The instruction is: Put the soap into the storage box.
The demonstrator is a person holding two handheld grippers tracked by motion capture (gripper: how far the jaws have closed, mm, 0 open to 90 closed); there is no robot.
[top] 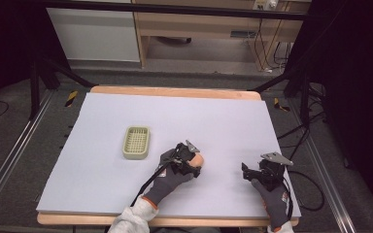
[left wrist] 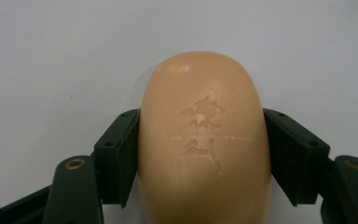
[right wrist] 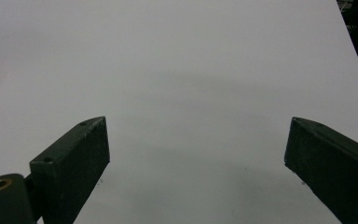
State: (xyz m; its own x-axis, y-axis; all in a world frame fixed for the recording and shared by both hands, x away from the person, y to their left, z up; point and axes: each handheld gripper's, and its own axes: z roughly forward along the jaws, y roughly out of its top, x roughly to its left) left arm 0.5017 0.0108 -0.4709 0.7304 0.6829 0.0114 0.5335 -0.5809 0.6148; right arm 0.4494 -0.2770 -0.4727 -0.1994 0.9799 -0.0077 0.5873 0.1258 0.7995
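A peach-coloured bar of soap (left wrist: 204, 140) is pinched between the two black jaws of the left gripper (left wrist: 204, 158), one pad pressed flat against each long side, as seen in the left gripper view. Characters are stamped into the bar's upper face, and a thin scratch runs across it. In the high view the soap (top: 197, 160) is seen at the tip of the left gripper (top: 187, 158), held by a grey-gloved left hand (top: 172, 172) slightly towards 5 o'clock of the table's centre.

At 9 o'clock of the soap, a little apart from it, a pale green soap dish (top: 136, 142) with a gridded floor lies on the white sheet (top: 175, 116). Bare sheet is left between dish and gripper.

At 3 o'clock of the soap, well apart, the right gripper (top: 252, 174) is held low near the sheet's right edge by the gloved right hand (top: 274, 199). In the right gripper view its jaws are spread wide, with nothing between them, above bare white surface (right wrist: 191, 93).

The largest open area of the sheet lies towards 12 o'clock, up to the wooden table edge (top: 175, 91). At 6 o'clock, only a narrow strip remains between the hands and the near edge.
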